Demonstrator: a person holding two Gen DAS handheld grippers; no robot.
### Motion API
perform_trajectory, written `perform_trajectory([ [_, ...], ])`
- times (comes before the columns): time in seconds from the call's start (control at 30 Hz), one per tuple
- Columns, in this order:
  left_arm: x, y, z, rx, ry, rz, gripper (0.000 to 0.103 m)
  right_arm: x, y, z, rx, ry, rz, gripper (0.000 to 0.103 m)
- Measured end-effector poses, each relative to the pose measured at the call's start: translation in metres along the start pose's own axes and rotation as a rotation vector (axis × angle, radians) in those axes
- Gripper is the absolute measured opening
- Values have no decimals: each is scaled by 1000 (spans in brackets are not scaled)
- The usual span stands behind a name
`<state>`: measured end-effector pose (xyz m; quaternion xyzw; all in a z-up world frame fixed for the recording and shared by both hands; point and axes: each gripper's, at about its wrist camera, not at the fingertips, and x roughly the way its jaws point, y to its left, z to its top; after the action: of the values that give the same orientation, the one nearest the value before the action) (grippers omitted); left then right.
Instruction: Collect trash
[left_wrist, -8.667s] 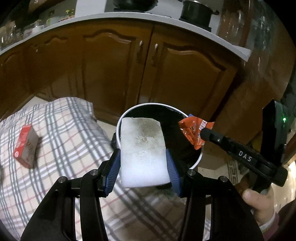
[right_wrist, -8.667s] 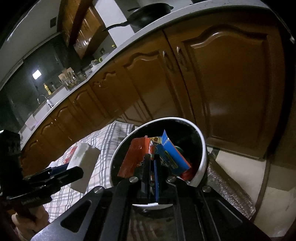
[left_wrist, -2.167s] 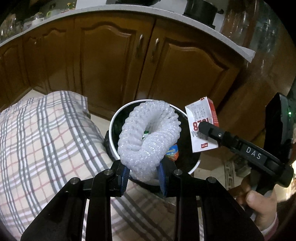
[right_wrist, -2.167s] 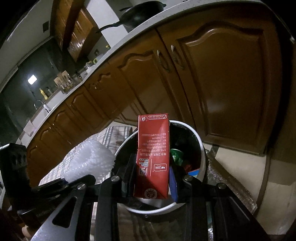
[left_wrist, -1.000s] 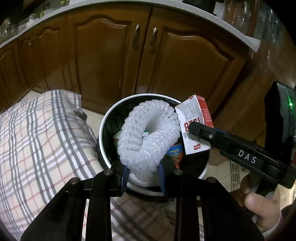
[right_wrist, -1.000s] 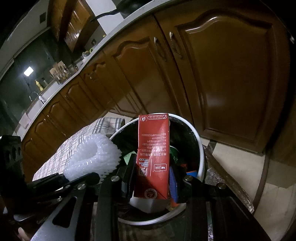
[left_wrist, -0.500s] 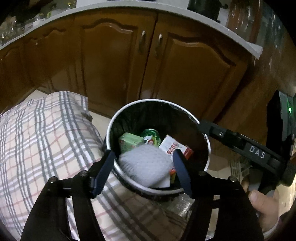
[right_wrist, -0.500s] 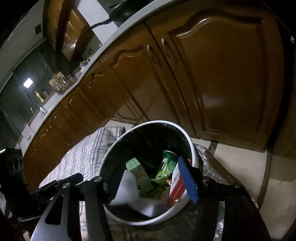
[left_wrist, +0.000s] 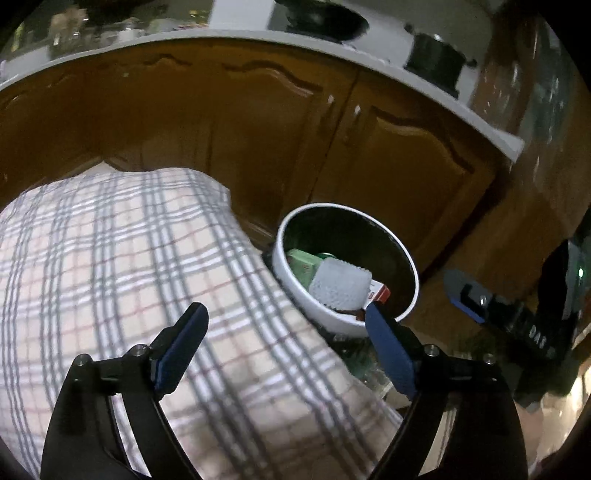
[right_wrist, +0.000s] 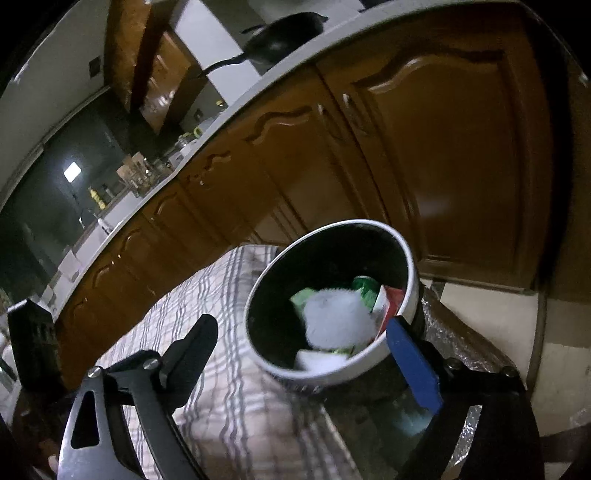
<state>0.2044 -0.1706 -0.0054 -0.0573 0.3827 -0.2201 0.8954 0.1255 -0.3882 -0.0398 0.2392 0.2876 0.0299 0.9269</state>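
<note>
Trash fills the white bin (left_wrist: 314, 306): foam netting (left_wrist: 340, 283) beside a red carton (left_wrist: 379, 293). We see our left gripper (left_wrist: 284, 317) and right gripper (right_wrist: 301, 334) both spreading wider, nothing between their jaws.

A white-rimmed, black-lined bin (left_wrist: 345, 321) is seen ahead of the blue pads (left_wrist: 388, 350). White foam netting (left_wrist: 340, 282), green and red cartons are seen inside. Grey-and-red plaid cloth (left_wrist: 110, 266) lies left; brown cabinets (left_wrist: 229, 122) behind.

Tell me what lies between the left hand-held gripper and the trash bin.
In the left wrist view, only checked cloth lies between the opening, empty left hand-held gripper and the trash bin.
</note>
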Motion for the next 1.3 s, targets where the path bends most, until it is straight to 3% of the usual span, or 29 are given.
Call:
perform_trajectory([
  [0.13, -31, 7, -14, 2, -80, 30, 94, -15, 21, -15, -61, -34, -8, 100],
  [0.2, -47, 7, -22, 38, -134, 71, 102, -23, 33, -22, -106, -59, -20, 101],
  [0.33, -73, 7, -36, 78, -218, 121, 103, -37, 49, -34, -176, -99, -66, 102],
  [0.5, -105, 3, -53, 125, -344, 185, 103, -63, 67, -44, -244, -210, -76, 103],
  [0.6, -118, 0, -64, 154, -417, 226, 103, -78, 75, -54, -295, -320, -109, 103],
  [0.9, -120, 16, -84, 106, -394, 264, 103, -76, 79, -81, -354, -346, -148, 103],
  [1.3, -127, 11, -95, 137, -387, 311, 103, -80, 86, -95, -365, -344, -132, 103],
])
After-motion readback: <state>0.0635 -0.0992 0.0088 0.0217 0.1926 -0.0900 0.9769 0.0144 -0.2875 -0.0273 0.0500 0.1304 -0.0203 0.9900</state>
